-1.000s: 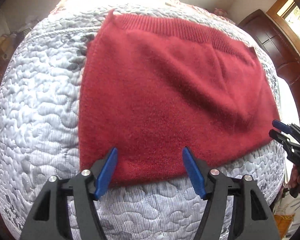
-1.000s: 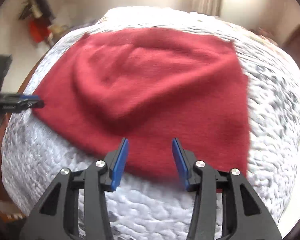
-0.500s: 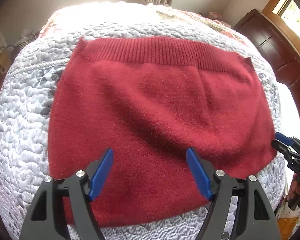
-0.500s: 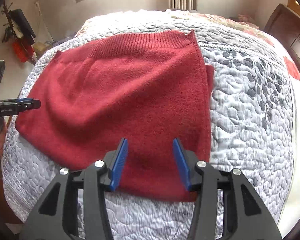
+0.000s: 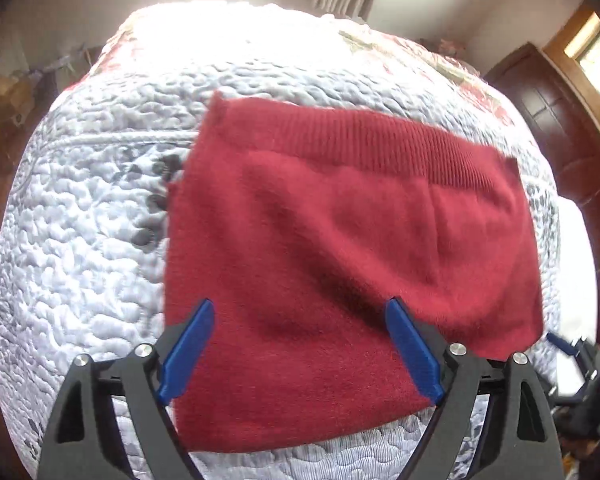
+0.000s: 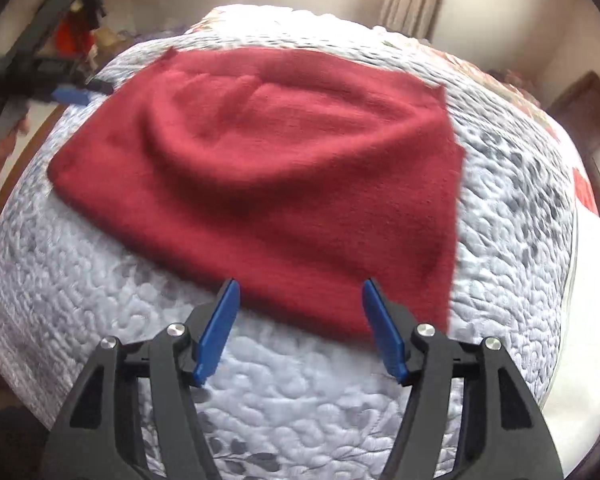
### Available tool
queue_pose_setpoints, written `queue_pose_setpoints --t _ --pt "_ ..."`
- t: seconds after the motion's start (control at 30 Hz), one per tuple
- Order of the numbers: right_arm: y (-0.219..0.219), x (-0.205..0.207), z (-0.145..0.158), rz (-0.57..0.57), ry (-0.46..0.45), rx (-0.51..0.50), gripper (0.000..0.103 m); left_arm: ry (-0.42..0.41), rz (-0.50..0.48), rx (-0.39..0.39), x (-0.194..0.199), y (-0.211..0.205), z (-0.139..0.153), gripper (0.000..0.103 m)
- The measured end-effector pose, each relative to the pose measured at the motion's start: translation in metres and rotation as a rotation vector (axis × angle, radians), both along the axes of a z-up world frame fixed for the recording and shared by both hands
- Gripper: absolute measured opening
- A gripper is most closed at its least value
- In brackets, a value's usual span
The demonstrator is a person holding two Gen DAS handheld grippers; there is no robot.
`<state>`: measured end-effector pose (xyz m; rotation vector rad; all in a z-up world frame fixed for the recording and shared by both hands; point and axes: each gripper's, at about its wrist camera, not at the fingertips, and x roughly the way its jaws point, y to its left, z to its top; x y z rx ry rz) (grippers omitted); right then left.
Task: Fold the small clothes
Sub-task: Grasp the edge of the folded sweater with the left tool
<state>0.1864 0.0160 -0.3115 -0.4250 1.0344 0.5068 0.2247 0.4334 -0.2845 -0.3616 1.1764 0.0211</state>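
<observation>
On the left, the pale grey quilted bedspread with its leaf pattern [image 5: 80,240] fills the scene, and the fuzzy dark red knitted garment [image 5: 340,248] lies spread flat on it, ribbed band along the far edge. The left gripper, black-framed with blue finger pads [image 5: 300,344], hangs over the garment's near left part — jaws spread wide, released, nothing between them. The cloth's near edge sits just under its frame in the left wrist view. At that view's right edge the tip of the other tool shows, beside the garment's near right corner.

Over to the right wrist view: the same red garment [image 6: 284,168] lies with soft ridges running across its middle, a little blurred. The right gripper, same black and blue build [image 6: 298,328], sits at the garment's near edge, tips just over the hem — also released, gap wide, gripping nothing. Far left, the left gripper's blue tip [image 6: 74,95] hovers near the garment's far left corner. A brown wooden door [image 5: 556,132] stands on the right beyond the bed.
</observation>
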Motion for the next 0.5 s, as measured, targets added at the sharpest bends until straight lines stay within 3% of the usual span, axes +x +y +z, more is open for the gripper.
queue_pose_setpoints --t 0.13,0.2,0.33,0.5 --pt "0.088 -0.062 -0.003 0.198 -0.073 -0.052 0.076 0.054 0.149 -0.232 0.016 0.082 -0.003 0.089" --pt "0.125 -0.08 -0.006 0.283 -0.117 -0.073 0.076 0.065 0.202 -0.333 0.027 0.11 -0.01 0.089" --pt "0.195 -0.1 -0.02 0.419 -0.245 -0.157 0.075 0.141 0.193 -0.505 0.057 0.13 -0.041 0.089" --pt "0.251 -0.099 -0.045 0.522 -0.32 -0.24 0.069 0.252 0.151 -0.484 0.079 0.12 -0.087 0.089"
